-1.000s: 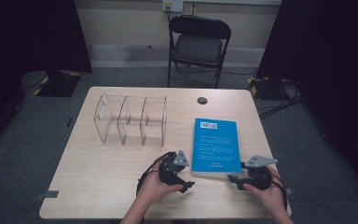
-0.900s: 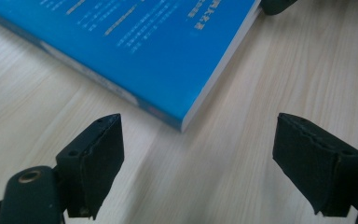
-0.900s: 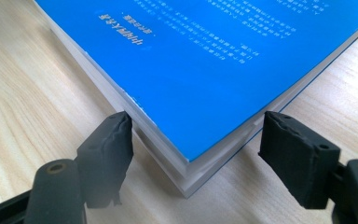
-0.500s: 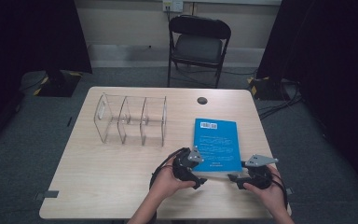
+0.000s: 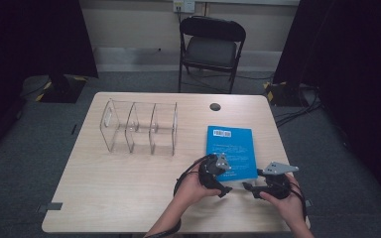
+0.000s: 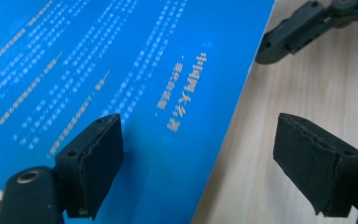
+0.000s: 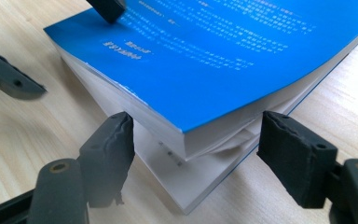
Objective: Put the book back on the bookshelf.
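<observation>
My left gripper [image 5: 222, 174], jaws spread, rests one pad on the blue paperback book [image 5: 231, 151] lying flat near the wooden table [image 5: 129, 198] front edge. My right gripper [image 5: 250, 188], jaws apart, brackets the book's near corner without pressing.

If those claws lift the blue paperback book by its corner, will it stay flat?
Probably not. The blue paperback book already fans open at its corner, so the cover and pages would likely droop. Its glossy cover may slip. It looks thick, so fairly heavy.

Black tongs [image 5: 223, 188] with ribbed pads [image 6: 93, 158], grey three-cornered plates, black cables, seemingly a dark wristband.
</observation>
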`<state>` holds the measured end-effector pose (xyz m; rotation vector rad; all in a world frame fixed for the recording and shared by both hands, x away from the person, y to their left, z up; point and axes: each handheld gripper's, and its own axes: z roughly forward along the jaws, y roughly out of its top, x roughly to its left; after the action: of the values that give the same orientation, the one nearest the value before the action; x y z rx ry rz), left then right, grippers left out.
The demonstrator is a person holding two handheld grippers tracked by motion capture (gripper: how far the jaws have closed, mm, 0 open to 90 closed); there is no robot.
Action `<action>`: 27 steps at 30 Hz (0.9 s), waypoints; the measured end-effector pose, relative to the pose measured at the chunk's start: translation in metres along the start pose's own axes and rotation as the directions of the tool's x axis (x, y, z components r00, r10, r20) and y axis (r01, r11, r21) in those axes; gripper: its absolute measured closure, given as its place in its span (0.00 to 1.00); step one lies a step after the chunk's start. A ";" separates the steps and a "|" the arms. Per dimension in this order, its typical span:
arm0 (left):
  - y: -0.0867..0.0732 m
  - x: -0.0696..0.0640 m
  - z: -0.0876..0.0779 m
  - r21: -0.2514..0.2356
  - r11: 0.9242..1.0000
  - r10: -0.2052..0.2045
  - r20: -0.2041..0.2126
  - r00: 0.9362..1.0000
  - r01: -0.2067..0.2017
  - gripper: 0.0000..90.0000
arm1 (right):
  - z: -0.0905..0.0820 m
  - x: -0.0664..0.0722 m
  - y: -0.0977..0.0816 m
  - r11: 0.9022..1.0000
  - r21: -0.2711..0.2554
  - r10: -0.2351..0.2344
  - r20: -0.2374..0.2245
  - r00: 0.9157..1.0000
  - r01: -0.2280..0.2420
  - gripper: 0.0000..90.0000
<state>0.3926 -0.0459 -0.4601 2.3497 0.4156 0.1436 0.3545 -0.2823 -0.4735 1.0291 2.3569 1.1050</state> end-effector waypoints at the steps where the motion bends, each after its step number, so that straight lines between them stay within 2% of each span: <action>1: 0.002 0.000 0.002 -0.001 1.000 0.007 -0.002 1.000 -0.007 0.18 | 0.000 0.000 0.001 1.000 -0.004 -0.002 -0.003 1.000 0.002 0.30; 9: 0.009 -0.001 0.013 0.007 0.999 0.041 -0.025 0.999 -0.041 0.17 | -0.001 -0.001 0.003 1.000 -0.012 0.014 -0.005 1.000 -0.014 0.30; 11: 0.010 -0.001 0.015 0.001 1.000 0.030 -0.025 0.999 -0.030 0.15 | -0.001 -0.001 0.004 1.000 -0.014 0.020 -0.006 1.000 -0.020 0.30; 12: 0.011 -0.001 0.017 0.004 0.999 0.045 -0.031 0.998 -0.045 0.15 | -0.001 -0.001 0.005 1.000 -0.015 0.023 -0.007 1.000 -0.024 0.31; 22: 0.013 -0.003 0.024 0.013 0.997 0.081 -0.064 0.995 -0.080 0.09 | -0.001 -0.002 0.005 0.999 -0.021 0.036 -0.007 0.999 -0.036 0.31; 27: 0.015 -0.001 0.027 0.014 0.997 0.075 -0.081 0.994 -0.075 0.09 | -0.001 -0.002 0.005 0.999 -0.020 0.038 -0.007 0.999 -0.038 0.31</action>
<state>0.4013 -0.0742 -0.4690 2.3768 0.3684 0.2744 0.3575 -0.2822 -0.4685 1.0686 2.3358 1.1450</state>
